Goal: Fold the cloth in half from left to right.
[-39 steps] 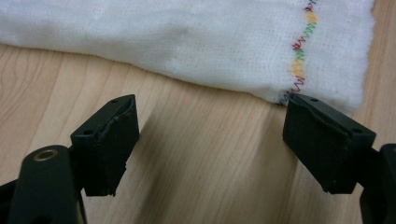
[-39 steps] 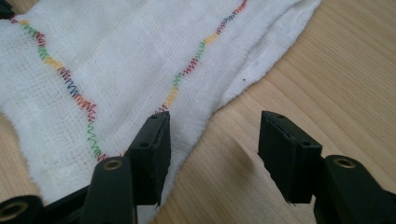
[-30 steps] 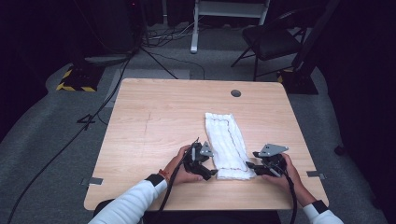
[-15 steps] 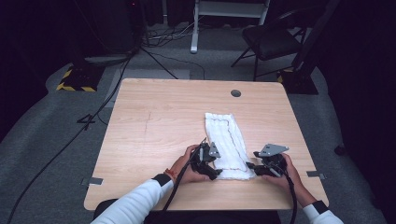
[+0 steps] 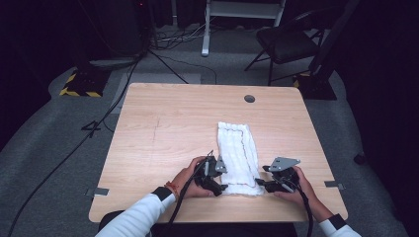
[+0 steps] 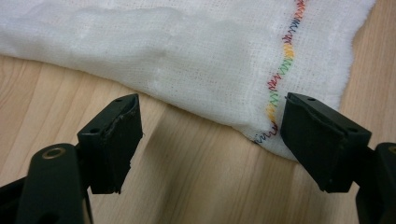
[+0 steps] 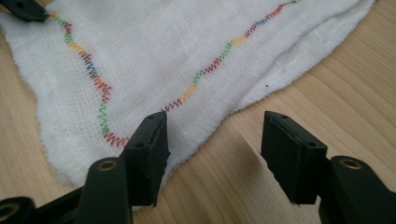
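A white cloth (image 5: 238, 148) with a multicoloured zigzag seam lies folded into a long strip right of the table's middle. My left gripper (image 5: 221, 185) is at its near left corner and my right gripper (image 5: 262, 184) at its near right corner. In the left gripper view the left gripper (image 6: 212, 112) is open, low over the wood, with the cloth's (image 6: 196, 60) edge between the jaws and the seamed corner at the right jaw. In the right gripper view the right gripper (image 7: 217, 126) is open, its left jaw over the cloth's (image 7: 154, 56) corner, its right jaw over bare wood.
The wooden table (image 5: 168, 128) has a round cable hole (image 5: 249, 98) at the back. A black chair (image 5: 289, 44) and a white frame stand on the floor beyond. Cables run along the floor at the left. The other gripper's tip (image 7: 21, 9) touches the cloth's far corner.
My left gripper has slid right along the table's front to the cloth's near left corner. The right gripper has hardly moved. The cloth lies as before.
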### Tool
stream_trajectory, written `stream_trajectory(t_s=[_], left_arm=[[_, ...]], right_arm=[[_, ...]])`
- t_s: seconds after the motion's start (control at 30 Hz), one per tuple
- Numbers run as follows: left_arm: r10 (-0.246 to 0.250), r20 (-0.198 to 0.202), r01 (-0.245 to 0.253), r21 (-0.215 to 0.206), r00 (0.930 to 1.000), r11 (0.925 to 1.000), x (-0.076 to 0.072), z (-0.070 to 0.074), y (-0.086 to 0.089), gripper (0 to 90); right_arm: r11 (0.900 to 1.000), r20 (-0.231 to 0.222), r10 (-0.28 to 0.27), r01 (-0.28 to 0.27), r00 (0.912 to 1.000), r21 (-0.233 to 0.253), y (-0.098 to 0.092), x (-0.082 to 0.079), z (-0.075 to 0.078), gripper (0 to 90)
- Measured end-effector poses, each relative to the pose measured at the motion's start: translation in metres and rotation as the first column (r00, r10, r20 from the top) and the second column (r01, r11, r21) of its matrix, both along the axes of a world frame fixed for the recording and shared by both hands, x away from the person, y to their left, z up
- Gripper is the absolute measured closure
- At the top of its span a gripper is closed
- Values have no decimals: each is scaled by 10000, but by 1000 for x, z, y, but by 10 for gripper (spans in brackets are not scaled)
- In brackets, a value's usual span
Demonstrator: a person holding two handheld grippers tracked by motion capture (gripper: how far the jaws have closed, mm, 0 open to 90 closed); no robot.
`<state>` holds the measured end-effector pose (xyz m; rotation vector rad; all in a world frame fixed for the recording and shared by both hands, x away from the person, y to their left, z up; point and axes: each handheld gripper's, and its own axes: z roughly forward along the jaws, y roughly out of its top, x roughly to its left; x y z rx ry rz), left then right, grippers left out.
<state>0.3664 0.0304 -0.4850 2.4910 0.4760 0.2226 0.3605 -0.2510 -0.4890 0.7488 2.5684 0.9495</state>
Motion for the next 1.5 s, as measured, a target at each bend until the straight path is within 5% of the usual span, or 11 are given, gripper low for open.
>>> stream_trajectory(t_s=[0.1, 0.27, 0.5, 0.6, 0.7, 0.83, 0.97, 1.0, 1.1, 1.27, 1.5], left_arm=[[121, -233, -130, -384, 9997, 9992, 5, 4, 5, 205], [750, 1, -747, -803, 9972, 9940, 24, 16, 16, 208], [1593, 359, -1537, -1265, 9866, 9800, 56, 30, 24, 224], [1913, 435, -1829, -1497, 9806, 9717, 74, 35, 24, 225], [2354, 284, -2259, -1910, 9715, 9552, 94, 38, 24, 227], [2908, 345, -2812, -1691, 9562, 9446, 123, 34, 18, 228], [3489, -69, -3457, -1553, 9371, 9254, 151, 20, 10, 229], [3504, 19, -3470, -1344, 9366, 9282, 156, 17, 8, 229], [3829, 195, -3791, -1028, 9236, 9196, 165, 9, 0, 237], [4372, -187, -4353, -1406, 8992, 8893, 177, 3, 1, 243], [4380, -423, -4398, -1165, 8980, 8905, 184, -5, -2, 241]], right_arm=[[10000, -20, 95, -95, 10000, 16, 0, 3, 3, 375], [9982, 307, -412, 397, 9987, 456, -7, 16, 15, 396], [9887, 555, -1274, 1223, 9903, 865, -7, 57, 27, 420], [9838, 663, -1578, 1511, 9852, 966, -2, 76, 34, 437], [9774, 732, -1891, 1805, 9792, 1097, 4, 95, 39, 461], [9740, 672, -2144, 2081, 9744, 894, 13, 120, 38, 465], [9689, 523, -2390, 2345, 9696, 791, 20, 141, 34, 469], [9681, 480, -2426, 2386, 9689, 765, 22, 145, 34, 469], [9652, 522, -2561, 2524, 9653, 682, 27, 155, 30, 477], [9574, 58, -2776, 2761, 9607, 844, 36, 171, 22, 476], [9498, -175, -3029, 3033, 9529, 771, 44, 182, 15, 476]])
